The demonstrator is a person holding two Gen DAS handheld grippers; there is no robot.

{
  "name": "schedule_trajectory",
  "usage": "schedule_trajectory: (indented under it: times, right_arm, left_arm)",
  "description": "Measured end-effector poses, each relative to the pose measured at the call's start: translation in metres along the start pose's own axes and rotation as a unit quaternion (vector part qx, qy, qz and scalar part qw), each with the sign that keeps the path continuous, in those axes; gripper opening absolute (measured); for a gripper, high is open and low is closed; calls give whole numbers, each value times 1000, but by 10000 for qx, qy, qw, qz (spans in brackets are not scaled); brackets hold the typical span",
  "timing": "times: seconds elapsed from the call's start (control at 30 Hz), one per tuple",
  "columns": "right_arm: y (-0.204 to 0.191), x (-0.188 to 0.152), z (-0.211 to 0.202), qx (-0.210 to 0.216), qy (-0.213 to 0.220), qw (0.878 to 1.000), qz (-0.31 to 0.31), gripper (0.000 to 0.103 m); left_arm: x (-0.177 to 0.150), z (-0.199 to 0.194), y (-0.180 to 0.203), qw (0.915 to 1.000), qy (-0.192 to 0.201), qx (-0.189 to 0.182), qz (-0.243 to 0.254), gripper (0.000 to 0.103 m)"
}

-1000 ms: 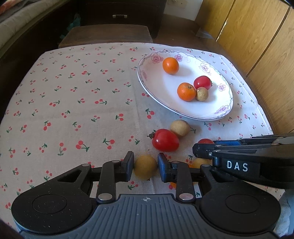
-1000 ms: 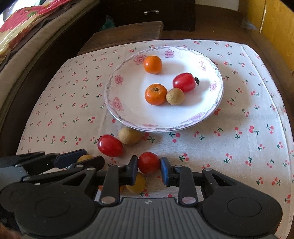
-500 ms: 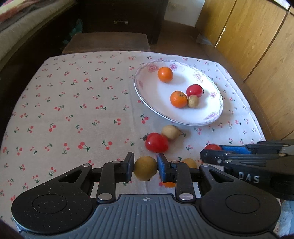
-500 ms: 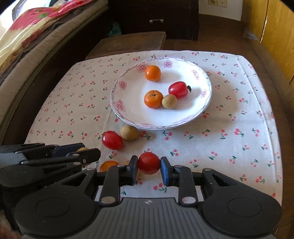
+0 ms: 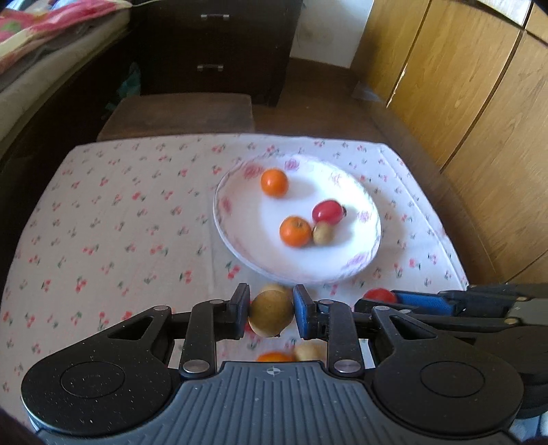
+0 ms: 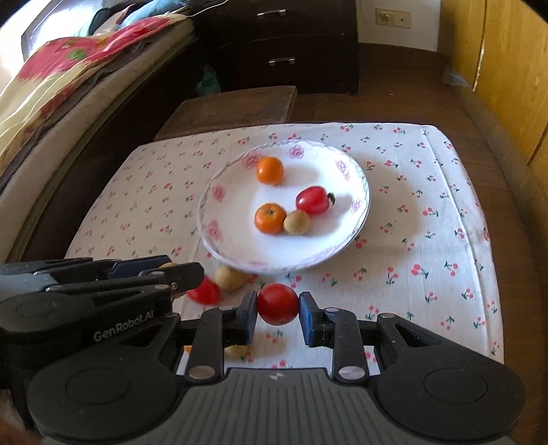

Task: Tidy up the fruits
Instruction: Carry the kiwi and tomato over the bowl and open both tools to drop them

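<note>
Cherry-print cloth (image 6: 428, 191) drapes the surface, with a glossy round plate (image 6: 356, 205) near its far edge. Only the right view shows the wall socket (image 6: 388, 17); there the right gripper (image 6: 278, 309) clamps a smooth red tomato (image 6: 277, 304). The left gripper (image 5: 270, 313) clamps a matte tan round fruit (image 5: 270, 313), both held over the near edge.

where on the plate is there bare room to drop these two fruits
The plate is bare along its near rim, in front of the orange and tan fruit, and on its left side beside the pink flowers. The far right, behind the red fruit, is free too. The middle is crowded: three fruits huddle there.
</note>
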State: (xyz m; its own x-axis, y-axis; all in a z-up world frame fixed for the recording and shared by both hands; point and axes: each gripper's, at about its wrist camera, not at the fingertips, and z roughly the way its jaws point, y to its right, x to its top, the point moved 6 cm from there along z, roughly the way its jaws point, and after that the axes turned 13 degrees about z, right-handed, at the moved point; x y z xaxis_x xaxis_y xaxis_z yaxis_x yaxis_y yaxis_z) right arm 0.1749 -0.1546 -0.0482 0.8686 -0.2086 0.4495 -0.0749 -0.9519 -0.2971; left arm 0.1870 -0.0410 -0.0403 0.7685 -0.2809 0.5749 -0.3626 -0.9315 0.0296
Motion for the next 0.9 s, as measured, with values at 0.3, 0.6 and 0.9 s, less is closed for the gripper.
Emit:
schedule_trajectory:
  times: [0.3, 0.6, 0.9]
  right_arm:
    - [4, 20, 17, -108, 58, 9999, 94, 28]
    - [10, 36, 29, -129, 91, 9996, 220, 28]
    - [15, 40, 42, -282, 80, 9994, 192, 29]
  left_arm:
    - [14, 23, -7, 9996, 86, -139, -225, 34]
    - [30, 36, -8, 9998, 109, 37, -144, 34]
    - [31, 50, -4, 9999, 23, 136, -70, 33]
